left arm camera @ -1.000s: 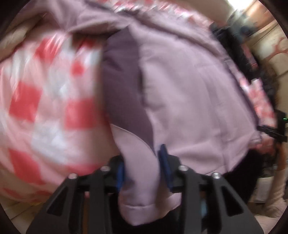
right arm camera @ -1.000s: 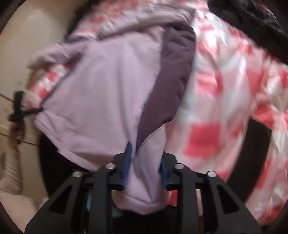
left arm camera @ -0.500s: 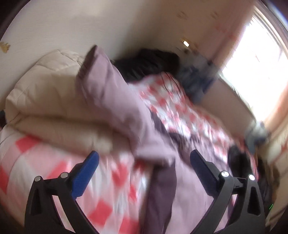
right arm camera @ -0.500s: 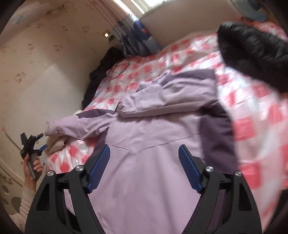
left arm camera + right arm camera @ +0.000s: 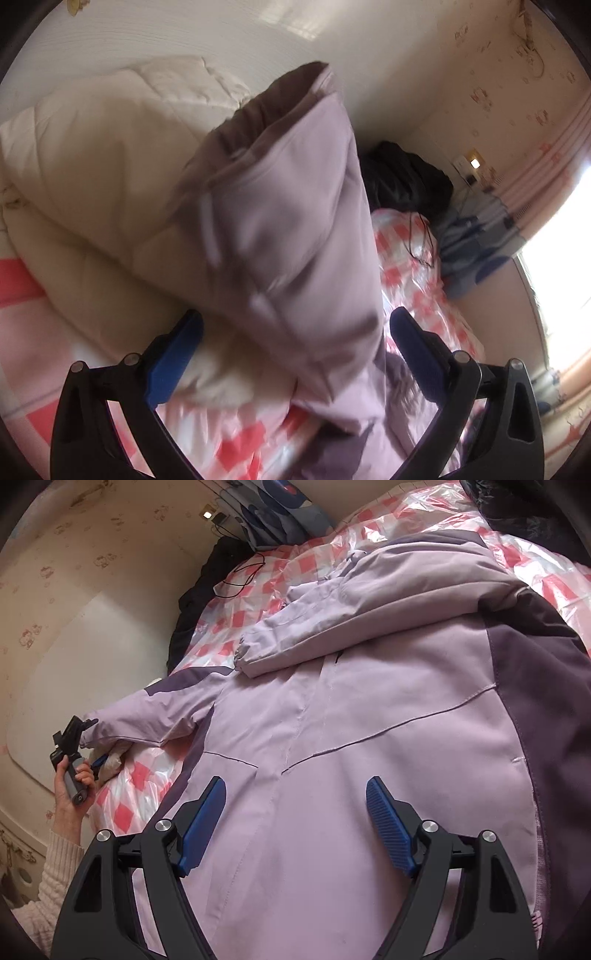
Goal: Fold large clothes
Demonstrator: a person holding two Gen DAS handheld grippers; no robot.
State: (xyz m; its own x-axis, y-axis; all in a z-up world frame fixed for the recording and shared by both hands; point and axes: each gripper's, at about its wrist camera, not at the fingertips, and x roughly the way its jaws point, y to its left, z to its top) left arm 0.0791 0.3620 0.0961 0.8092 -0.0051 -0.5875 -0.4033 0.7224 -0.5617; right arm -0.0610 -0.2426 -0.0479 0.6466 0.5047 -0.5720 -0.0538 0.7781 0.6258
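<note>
Lilac fabric fills the middle of the left wrist view: a sleeve [image 5: 288, 236] of the lilac and dark purple jacket, its dark gathered cuff pointing up toward the pale headboard [image 5: 221, 33]. The sleeve lies across a folded cream quilt [image 5: 92, 155] at the head end of the bed, which is covered by a red and white checked plastic sheet [image 5: 413, 280]. The left tool [image 5: 295, 343] has its blue-padded fingers spread wide, one on each side of the sleeve, and whether either pad touches the cloth cannot be told through the blur. A black garment [image 5: 402, 177] lies against the wall at the bed's far edge, with a blue patterned cloth [image 5: 476, 247] just beyond it near the bright window.

From the right wrist view, the lilac and dark purple jacket [image 5: 369, 738] lies spread flat over the checked sheet [image 5: 295, 568], taking up most of the bed. One sleeve [image 5: 369, 609] is folded across the chest; the other [image 5: 147, 720] stretches toward the bed's left edge, where the person's left hand [image 5: 72, 786] holds the other tool's handle by the cuff. The right tool [image 5: 295, 823] hovers over the jacket's lower body with its fingers well apart, gripping nothing. A thin black cable [image 5: 240, 579] lies on the sheet near the far corner.
</note>
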